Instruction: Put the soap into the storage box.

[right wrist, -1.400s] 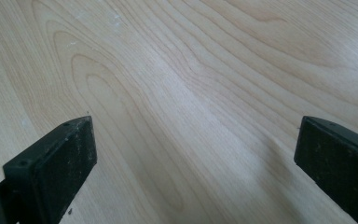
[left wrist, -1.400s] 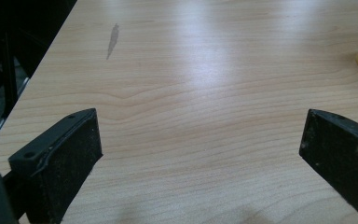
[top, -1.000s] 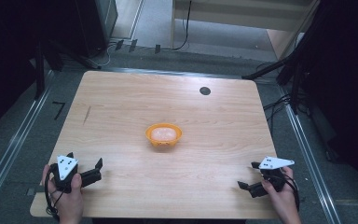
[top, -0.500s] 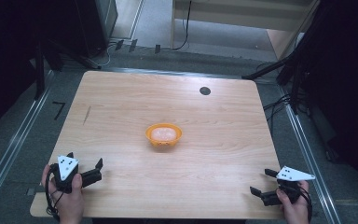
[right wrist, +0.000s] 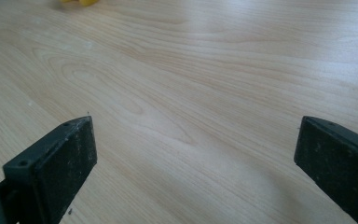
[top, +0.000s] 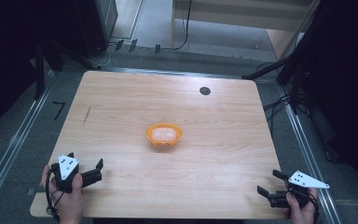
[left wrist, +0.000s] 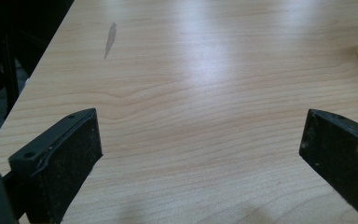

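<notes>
— So, where does the small orange plastic bowl (top: 163, 136) sit?
— Mid-table on the pale wooden table (top: 121, 112), something pale inside it, well apart from both grippers.
— And the grippers?
— Left gripper (top: 97, 169) near the front left corner, jaws spread wide, empty. Right gripper (top: 269, 184) at the front right corner, likewise spread.

Light wood table (top: 121, 116), rounded corners. Black round grommet (top: 205, 91) near the far edge, right of centre. Short dark streak (top: 86, 115) on the left side of the tabletop. Grey floor (top: 23, 140) around it, metal rails (top: 9, 149) along left and right. Black cables (top: 279, 105) on the floor at right; more cable at far left by dark equipment.
</notes>
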